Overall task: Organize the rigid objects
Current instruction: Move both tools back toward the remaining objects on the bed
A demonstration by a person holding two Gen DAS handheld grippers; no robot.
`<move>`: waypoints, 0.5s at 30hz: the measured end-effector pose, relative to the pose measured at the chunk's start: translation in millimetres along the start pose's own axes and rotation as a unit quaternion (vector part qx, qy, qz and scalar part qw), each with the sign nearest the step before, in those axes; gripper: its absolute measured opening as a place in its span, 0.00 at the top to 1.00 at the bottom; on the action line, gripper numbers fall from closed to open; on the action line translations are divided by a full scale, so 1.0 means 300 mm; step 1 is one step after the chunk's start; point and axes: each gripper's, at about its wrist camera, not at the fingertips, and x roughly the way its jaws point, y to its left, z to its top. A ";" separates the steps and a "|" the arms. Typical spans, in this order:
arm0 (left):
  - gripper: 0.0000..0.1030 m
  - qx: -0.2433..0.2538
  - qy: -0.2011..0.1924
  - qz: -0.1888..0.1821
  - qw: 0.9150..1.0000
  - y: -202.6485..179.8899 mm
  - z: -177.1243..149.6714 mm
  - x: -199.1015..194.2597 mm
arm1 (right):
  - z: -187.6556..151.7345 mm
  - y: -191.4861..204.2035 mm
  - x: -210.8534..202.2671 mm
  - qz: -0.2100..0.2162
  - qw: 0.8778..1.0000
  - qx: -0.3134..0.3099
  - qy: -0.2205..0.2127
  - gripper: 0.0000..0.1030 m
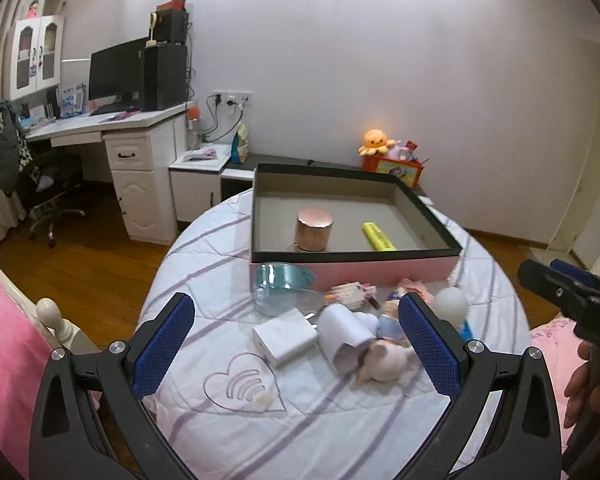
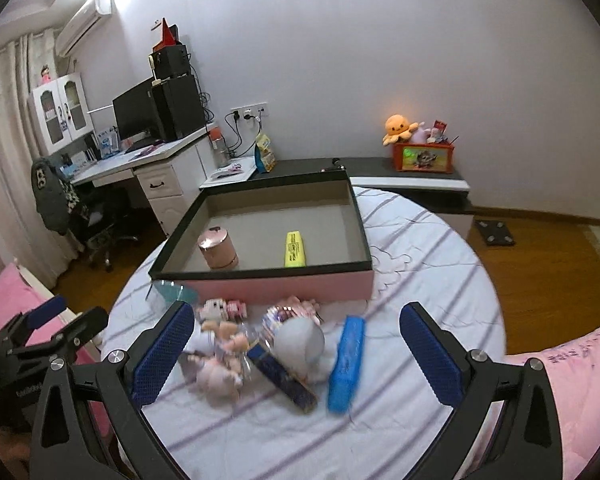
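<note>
A pink box with a dark rim [image 1: 354,257] [image 2: 280,282] stands on the bed and holds a rose-gold cylinder [image 1: 314,229] [image 2: 218,248] and a yellow highlighter [image 1: 379,236] [image 2: 295,249]. In front of it lie a blue glass bowl [image 1: 282,286], a white charger block [image 1: 286,337], a white roll [image 1: 346,330], small pale dolls [image 1: 384,360] [image 2: 218,372], a blue case [image 2: 346,364] and a dark flat bar [image 2: 284,376]. My left gripper [image 1: 296,344] hangs open above the charger and the roll. My right gripper [image 2: 296,348] is open over the dolls and the case.
The bed has a white striped sheet [image 1: 300,432] and a pink blanket [image 2: 572,392] at the right. A desk with a monitor [image 1: 118,74] and an office chair [image 1: 44,184] stand at the left. An orange plush octopus [image 1: 376,142] sits on a low shelf behind the box.
</note>
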 end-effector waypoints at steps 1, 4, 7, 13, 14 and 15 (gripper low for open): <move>0.00 0.001 -0.003 0.000 1.000 -0.007 -0.008 -0.011 | -0.004 0.004 -0.009 -0.002 1.000 -0.003 -0.001 0.00; 0.00 0.001 -0.009 0.005 1.000 -0.019 -0.026 -0.031 | -0.021 0.010 -0.026 -0.001 1.000 -0.011 -0.003 0.00; 0.00 -0.014 -0.010 0.007 1.000 -0.008 -0.045 -0.041 | -0.042 0.017 -0.032 0.005 1.000 -0.021 -0.001 0.00; 0.00 -0.020 0.008 0.030 0.999 0.011 -0.082 -0.020 | -0.063 -0.004 -0.004 0.015 1.000 -0.018 0.012 0.00; 0.00 -0.022 0.013 0.033 0.999 0.016 -0.086 -0.012 | -0.070 -0.006 -0.002 0.015 1.000 -0.017 0.014 0.00; 0.00 -0.022 0.016 0.035 0.999 0.019 -0.090 -0.005 | -0.076 -0.008 0.002 0.016 1.000 -0.015 0.016 0.00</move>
